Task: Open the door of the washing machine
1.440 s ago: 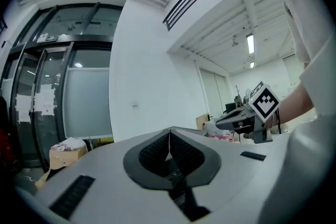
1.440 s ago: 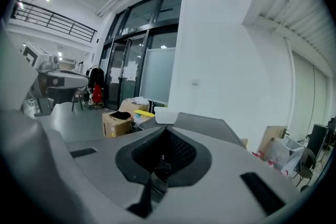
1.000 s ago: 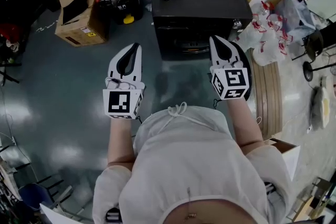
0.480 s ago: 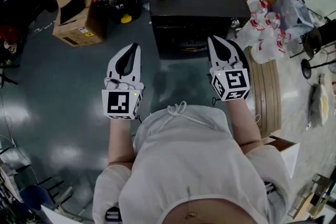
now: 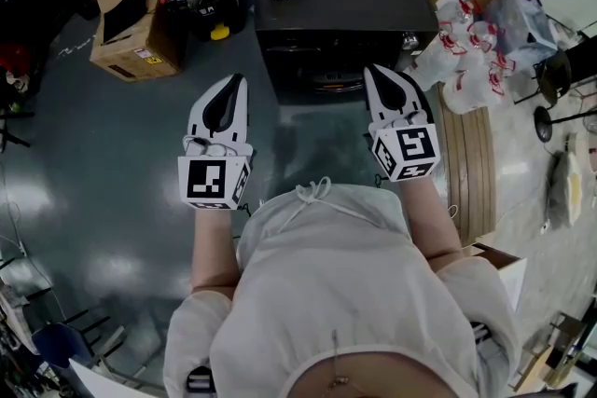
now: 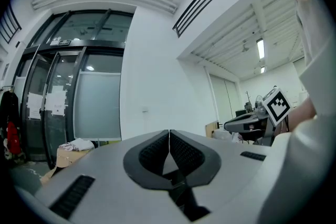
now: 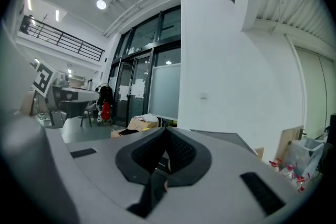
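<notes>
Washing machine (image 5: 340, 5) dead ahead, door face (image 5: 317, 72) turned toward me. Right gripper (image 5: 375, 73), jaws pressed together on nothing, is the nearer one, just off the front's right edge. My left gripper (image 5: 238, 84), likewise closed and empty, hangs wide of its left side.
</notes>
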Demonstrator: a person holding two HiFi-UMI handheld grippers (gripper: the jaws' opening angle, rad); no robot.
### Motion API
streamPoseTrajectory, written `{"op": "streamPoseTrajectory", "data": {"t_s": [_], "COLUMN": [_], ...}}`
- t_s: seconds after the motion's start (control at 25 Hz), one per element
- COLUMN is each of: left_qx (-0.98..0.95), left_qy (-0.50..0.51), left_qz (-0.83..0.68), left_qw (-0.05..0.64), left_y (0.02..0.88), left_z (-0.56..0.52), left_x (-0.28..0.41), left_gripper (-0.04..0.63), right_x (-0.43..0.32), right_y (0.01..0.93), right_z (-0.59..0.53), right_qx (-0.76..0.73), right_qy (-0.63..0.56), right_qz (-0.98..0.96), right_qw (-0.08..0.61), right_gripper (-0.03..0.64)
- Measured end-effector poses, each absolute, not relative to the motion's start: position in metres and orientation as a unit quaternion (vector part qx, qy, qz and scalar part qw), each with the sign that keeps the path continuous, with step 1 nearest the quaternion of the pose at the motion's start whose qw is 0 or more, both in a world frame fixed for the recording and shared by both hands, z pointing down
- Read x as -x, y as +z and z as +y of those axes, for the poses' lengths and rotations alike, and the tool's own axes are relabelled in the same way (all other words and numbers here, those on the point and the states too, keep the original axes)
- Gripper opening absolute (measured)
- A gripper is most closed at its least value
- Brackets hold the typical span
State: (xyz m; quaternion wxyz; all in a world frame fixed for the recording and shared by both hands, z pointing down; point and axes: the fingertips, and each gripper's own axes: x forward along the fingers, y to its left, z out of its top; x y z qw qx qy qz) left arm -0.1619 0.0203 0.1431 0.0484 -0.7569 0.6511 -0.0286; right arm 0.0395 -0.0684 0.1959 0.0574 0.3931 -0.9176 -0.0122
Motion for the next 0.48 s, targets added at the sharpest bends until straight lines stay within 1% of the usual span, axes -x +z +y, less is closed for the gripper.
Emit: {"op": "streamPoseTrajectory", "data": {"t_s": [0.48], "left_qx": [0.748], "left_qy": [-0.032], "left_qz": [0.661], "left_qw": [0.049], "left_y": [0.141], "left_z": [0.004], "left_x": [0.131], "left_gripper": [0.023], "right_x": [-0.063], "right_y": [0.200], "right_z": [-0.083], "right_qx": [-0.372], "right_qy": [-0.008], "right_qz": [-0.926], "right_qw": [0.060], "right_gripper": [0.002]}}
